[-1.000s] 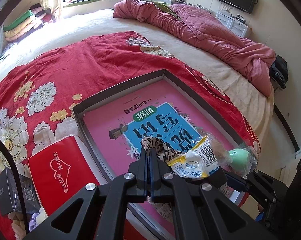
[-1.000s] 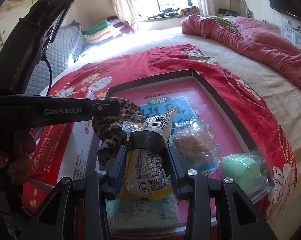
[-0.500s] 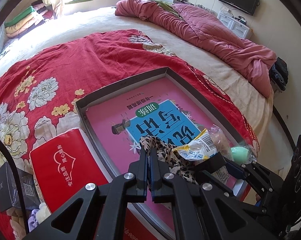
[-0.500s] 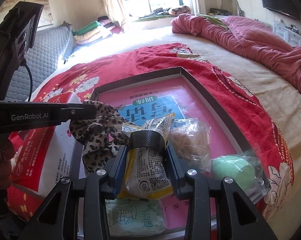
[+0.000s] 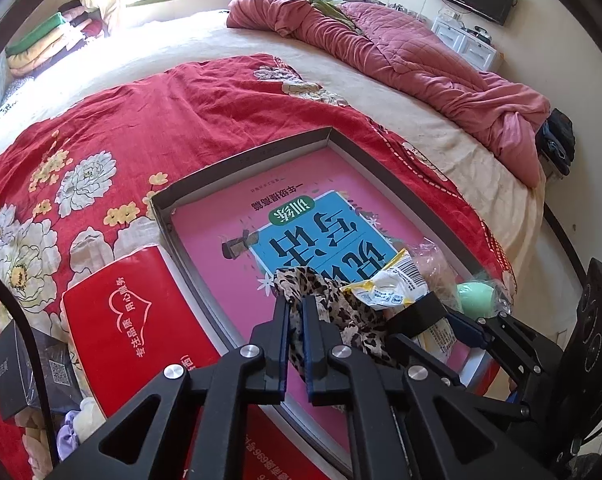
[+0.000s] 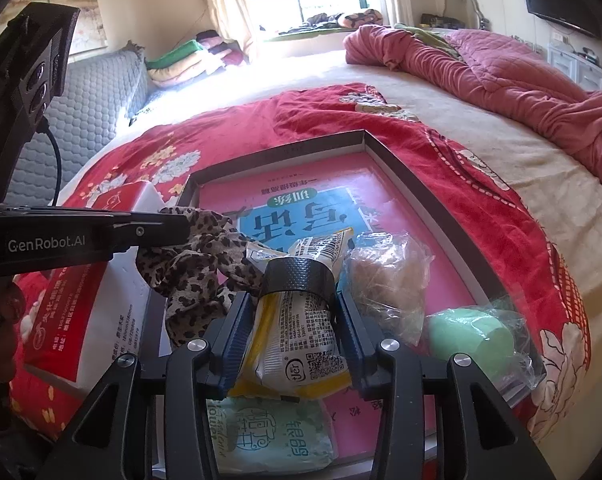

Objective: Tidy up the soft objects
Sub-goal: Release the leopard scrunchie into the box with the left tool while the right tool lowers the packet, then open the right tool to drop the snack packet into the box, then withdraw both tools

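Note:
A leopard-print cloth (image 5: pixel 341 312) hangs from my left gripper (image 5: pixel 295 300), which is shut on its edge over the near left part of the grey tray (image 5: pixel 241 164). In the right wrist view the cloth (image 6: pixel 197 276) droops from the left gripper (image 6: pixel 181 226) onto the tray's pink book cover. My right gripper (image 6: pixel 301 280) holds a white and yellow snack packet (image 6: pixel 301 344). Its jaws are opening, with the packet between them and its sides touching the pads. From the left wrist view the packet (image 5: pixel 389 288) lies beside the cloth.
In the tray (image 6: pixel 277 152) lie a clear bag of brown filling (image 6: pixel 385 276), a bagged green ball (image 6: pixel 469 336) and a mint-green pack (image 6: pixel 269 432). A red tissue pack (image 5: pixel 133 328) and a black box (image 5: pixel 13 376) sit left of it. A pink quilt (image 5: pixel 421 60) lies far back.
The right jaws have spread a little around the snack packet. The left fingers have parted slightly with the cloth still between them. Both hands have stayed where they were.

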The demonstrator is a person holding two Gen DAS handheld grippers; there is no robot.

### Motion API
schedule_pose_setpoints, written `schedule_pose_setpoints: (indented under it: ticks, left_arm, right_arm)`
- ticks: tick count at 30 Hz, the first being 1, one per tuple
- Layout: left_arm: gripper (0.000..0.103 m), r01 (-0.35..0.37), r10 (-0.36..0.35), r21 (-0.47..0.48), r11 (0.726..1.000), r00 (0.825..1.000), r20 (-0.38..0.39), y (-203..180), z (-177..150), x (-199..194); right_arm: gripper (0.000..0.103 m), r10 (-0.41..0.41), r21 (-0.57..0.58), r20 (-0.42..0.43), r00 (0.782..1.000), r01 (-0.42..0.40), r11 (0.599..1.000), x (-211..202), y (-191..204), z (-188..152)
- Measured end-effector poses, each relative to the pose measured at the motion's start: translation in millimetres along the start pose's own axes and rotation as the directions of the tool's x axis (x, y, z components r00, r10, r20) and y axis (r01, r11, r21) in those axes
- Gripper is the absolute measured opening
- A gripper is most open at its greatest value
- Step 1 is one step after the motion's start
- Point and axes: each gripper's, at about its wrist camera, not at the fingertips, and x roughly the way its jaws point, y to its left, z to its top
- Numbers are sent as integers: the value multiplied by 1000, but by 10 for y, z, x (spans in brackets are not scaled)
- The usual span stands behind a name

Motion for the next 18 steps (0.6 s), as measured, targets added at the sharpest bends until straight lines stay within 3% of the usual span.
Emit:
schedule_pose_setpoints:
  ticks: [10,18]
  left_arm:
    - [39,-7,7,-10,1000,1000,10,28,-7,-103]
    - [43,-13,14,-18,1000,999,35,58,-21,-222]
  right_arm:
    - [55,0,2,8,1000,0,1000,-40,9,-6]
    - [58,-7,-8,25,1000,7,1000,-102,35,-17]
